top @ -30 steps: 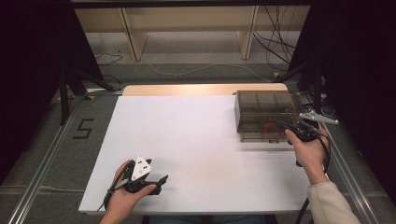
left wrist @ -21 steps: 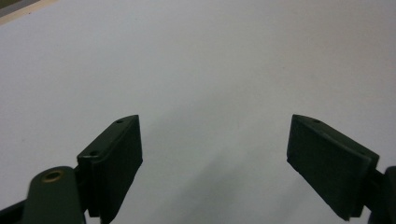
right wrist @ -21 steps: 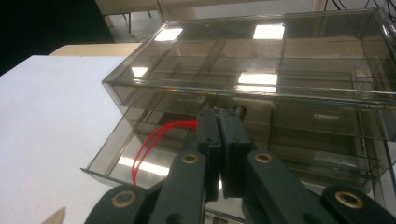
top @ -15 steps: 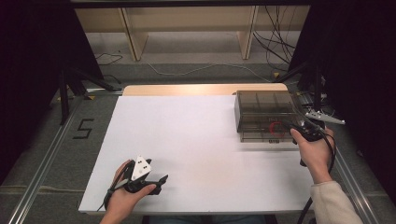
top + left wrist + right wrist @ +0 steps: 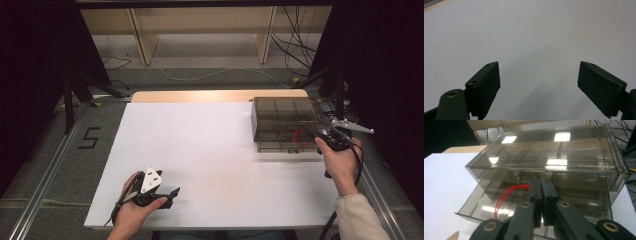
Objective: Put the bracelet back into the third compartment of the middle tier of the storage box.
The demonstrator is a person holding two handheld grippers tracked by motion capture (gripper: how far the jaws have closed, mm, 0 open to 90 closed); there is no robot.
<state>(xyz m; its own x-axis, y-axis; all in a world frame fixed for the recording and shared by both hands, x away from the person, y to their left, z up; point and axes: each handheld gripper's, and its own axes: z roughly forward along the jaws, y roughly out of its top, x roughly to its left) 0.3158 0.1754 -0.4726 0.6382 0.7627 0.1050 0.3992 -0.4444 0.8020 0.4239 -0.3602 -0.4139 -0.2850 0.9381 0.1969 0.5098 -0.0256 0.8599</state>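
A smoky clear drawer box (image 5: 285, 116) (image 5: 549, 152) stands at the right of the white table (image 5: 210, 150) (image 5: 529, 30). Its bottom drawer (image 5: 282, 147) (image 5: 486, 211) is pulled partly out toward me. My right gripper (image 5: 315, 136) (image 5: 541, 182) reaches over that drawer with its jaws pressed together on a thin red band (image 5: 300, 136) (image 5: 504, 195), which loops out to the left and hangs into the drawer. My left gripper (image 5: 171, 197) (image 5: 539, 75) rests near the table's front left, jaws wide apart with only bare tabletop between them.
A wooden shelf unit (image 5: 200, 30) stands beyond the table, with cables (image 5: 295, 50) on the floor. Metal rails (image 5: 50, 165) run along both table sides. A "5" mark (image 5: 89, 137) is on the floor at the left. Dark stand legs (image 5: 85, 85) rise at the back left.
My right hand has drifted slightly to the right beside the box, carrying the red band with it. The left hand and its gripper have stayed put.
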